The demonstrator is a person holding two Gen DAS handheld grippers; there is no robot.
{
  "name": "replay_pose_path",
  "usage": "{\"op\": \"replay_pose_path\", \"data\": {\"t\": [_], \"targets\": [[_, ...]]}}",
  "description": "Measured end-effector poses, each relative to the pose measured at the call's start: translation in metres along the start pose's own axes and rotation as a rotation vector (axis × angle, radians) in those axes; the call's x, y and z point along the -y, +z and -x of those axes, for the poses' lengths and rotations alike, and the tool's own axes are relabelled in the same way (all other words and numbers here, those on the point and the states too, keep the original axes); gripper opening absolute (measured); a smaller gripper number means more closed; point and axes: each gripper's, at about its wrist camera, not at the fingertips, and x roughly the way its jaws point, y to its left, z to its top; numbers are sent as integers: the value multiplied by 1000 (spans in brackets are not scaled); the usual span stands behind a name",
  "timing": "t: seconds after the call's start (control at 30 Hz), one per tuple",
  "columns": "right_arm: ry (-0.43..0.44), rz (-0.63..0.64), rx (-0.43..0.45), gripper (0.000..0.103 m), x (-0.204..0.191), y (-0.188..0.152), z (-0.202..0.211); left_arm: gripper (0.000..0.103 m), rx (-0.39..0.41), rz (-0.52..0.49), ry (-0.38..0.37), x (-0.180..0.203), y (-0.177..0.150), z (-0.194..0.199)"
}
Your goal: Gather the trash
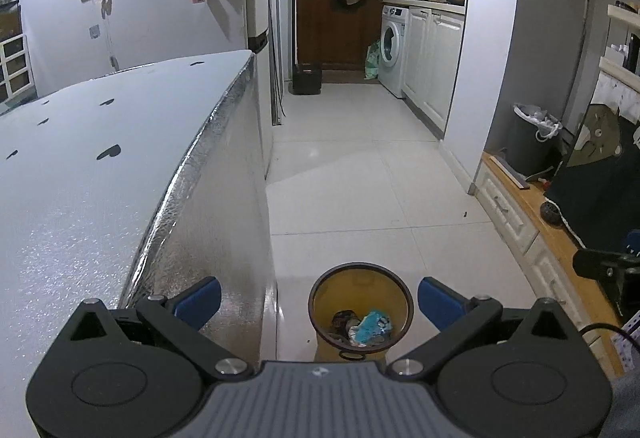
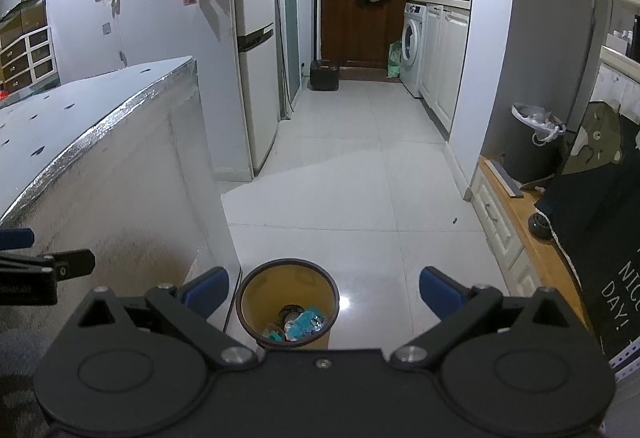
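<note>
Both grippers up over the floor, nothing in either. Left gripper: blue-padded fingers spread wide, empty. Right gripper: same story, blue pads well apart, nothing pinched.

Below and just ahead, small round yellow waste bin with a dark rim, standing upright on the pale tiled floor, mouth open to the ceiling. Inside at the bottom, crumpled teal and white wrappers and something darker beside them — already collected, by the look of it.

Key relation: bin almost dead centre between the left gripper's fingers, a touch toward the right pad; in the right wrist view the same bin offset toward the left finger. So left gripper more squarely above it, likely the better placed for a drop.

No loose trash visible on the floor nearby or on the near part of the white, foil-edged table top alongside. Probably near the end, or between pieces.
</note>
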Motion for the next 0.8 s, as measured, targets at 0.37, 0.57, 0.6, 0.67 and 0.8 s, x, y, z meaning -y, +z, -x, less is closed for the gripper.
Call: {"op": "replay_pose_path", "data": {"t": [0.37,0.57,0.6,0.67,0.8], "targets": [[-27,30,29,103,-5,-10,5,103,21,-15,14,5,-6,3],[-33,20,29,103,-5,-12,4,103,20,-20,16,7,-6,2],[-33,20,29,103,-5,-12,4,103,20,-20,15,6,-6,2],[-33,18,28,103,-5,-12,4,103,19,-20,16,6,-6,2],[-34,17,28,103,-5,-12,4,103,18,-22,16,7,-6,2]]}}
